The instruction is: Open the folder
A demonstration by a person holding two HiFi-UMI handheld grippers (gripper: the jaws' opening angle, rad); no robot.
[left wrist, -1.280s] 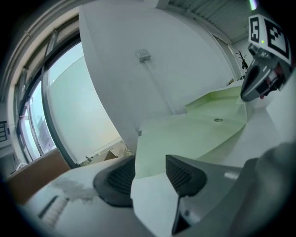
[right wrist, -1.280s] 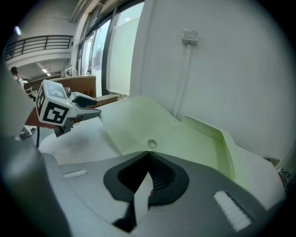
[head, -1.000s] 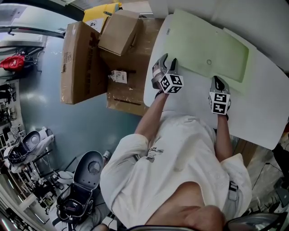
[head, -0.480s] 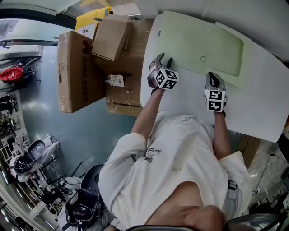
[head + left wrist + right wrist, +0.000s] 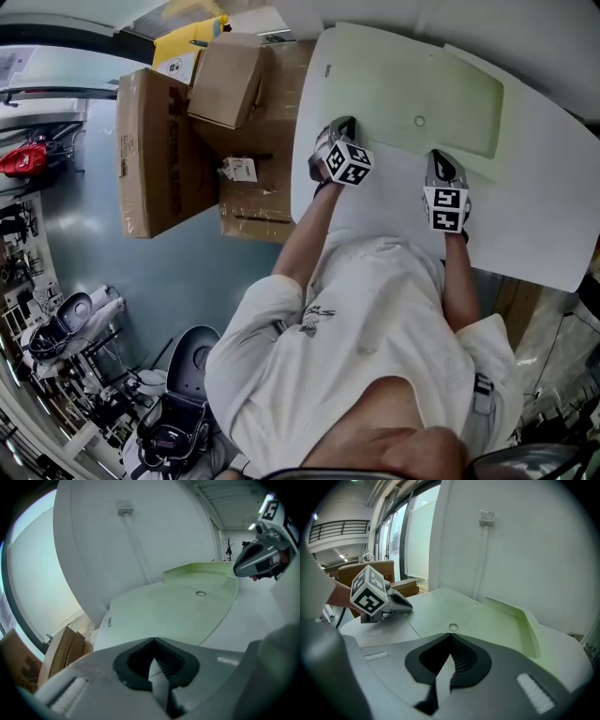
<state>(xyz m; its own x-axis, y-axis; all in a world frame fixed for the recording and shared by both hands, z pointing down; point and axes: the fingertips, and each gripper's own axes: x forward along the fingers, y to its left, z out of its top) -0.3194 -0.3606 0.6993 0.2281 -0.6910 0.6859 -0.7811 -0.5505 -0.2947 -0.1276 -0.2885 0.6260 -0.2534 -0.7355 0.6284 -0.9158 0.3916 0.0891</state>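
Print on the cardboard box (image 5: 150, 141) is too small to read.

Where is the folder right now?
In the head view, upper centre-right, the folder lies on the table, at its far side by the wall, with the cardboard boxes to its left.

folder (image 5: 412, 89) lies on table (image 5: 534, 216), toward its 12 o'clock side. left gripper (image 5: 341, 128) at folder's 7 o'clock edge, right gripper (image 5: 442, 159) at its 5 o'clock edge. cardboard boxes (image 5: 159, 150) on floor (image 5: 122, 281) at table's 9 o'clock.
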